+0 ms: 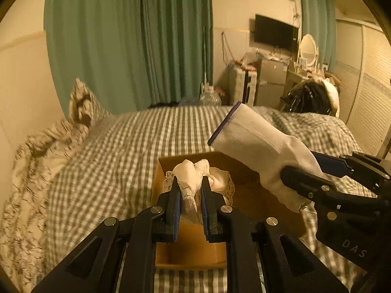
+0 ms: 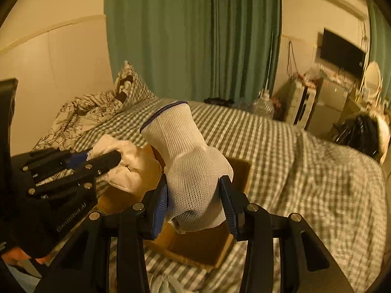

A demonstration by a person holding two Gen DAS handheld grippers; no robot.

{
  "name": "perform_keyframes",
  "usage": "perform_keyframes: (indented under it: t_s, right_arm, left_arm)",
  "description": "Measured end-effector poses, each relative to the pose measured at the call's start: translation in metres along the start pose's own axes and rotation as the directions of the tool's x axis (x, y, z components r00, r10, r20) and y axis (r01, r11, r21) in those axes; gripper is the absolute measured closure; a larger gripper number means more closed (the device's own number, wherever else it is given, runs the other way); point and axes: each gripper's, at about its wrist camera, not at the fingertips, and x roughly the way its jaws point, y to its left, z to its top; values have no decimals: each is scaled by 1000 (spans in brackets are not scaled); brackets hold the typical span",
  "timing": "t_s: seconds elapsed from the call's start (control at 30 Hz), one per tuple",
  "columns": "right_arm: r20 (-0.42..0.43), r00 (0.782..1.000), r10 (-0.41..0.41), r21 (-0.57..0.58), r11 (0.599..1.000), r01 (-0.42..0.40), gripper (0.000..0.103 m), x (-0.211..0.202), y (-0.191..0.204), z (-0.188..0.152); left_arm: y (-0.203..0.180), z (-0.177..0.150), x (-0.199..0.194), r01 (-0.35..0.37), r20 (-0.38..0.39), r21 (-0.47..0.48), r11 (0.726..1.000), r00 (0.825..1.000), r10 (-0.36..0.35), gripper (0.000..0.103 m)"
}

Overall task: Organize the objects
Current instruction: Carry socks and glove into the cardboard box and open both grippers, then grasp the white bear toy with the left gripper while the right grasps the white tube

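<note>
Left gripper point(image 1: 190, 193) clamped on lace cloth point(image 1: 193, 178); right gripper point(image 2: 195, 200) clamped on white glove point(image 2: 188, 163).
Both items held over cardboard box point(image 1: 193, 256) on checked bedspread point(image 1: 117, 161).

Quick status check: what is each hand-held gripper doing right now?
Left hand-held gripper: closed on the lace-trimmed cloth, over the cardboard box.
Right hand-held gripper: closed on the white knit glove.
</note>
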Motion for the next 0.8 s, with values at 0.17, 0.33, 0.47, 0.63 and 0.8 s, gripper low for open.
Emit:
perform_keyframes:
  t_s: [0.17, 0.33, 0.47, 0.63, 0.8]
  right_arm:
    - [-25, 999, 32, 33, 999, -31, 56, 31, -15, -19]
    - [-8, 1000, 14, 55, 998, -13, 34, 21, -32, -27]
    - [3, 1000, -13, 85, 996, 12, 30, -5, -48, -23]
    - [-2, 999, -47, 39, 998, 47, 30, -53, -51, -21]
    - [-11, 996, -88, -17, 996, 88, 29, -95, -44, -37]
  left_arm:
    - [3, -16, 25, 8, -34, -20, 1000, 999, -9, 82]
    - [-2, -24, 28, 7, -63, -22, 1000, 998, -8, 32]
    - [-7, -25, 9, -1, -67, -16, 1000, 998, 0, 26]
    - [-14, -28, -32, -48, -30, 7, 999, 998, 48, 11]
    - [-21, -50, -71, -76, -20, -5, 997, 997, 76, 11]
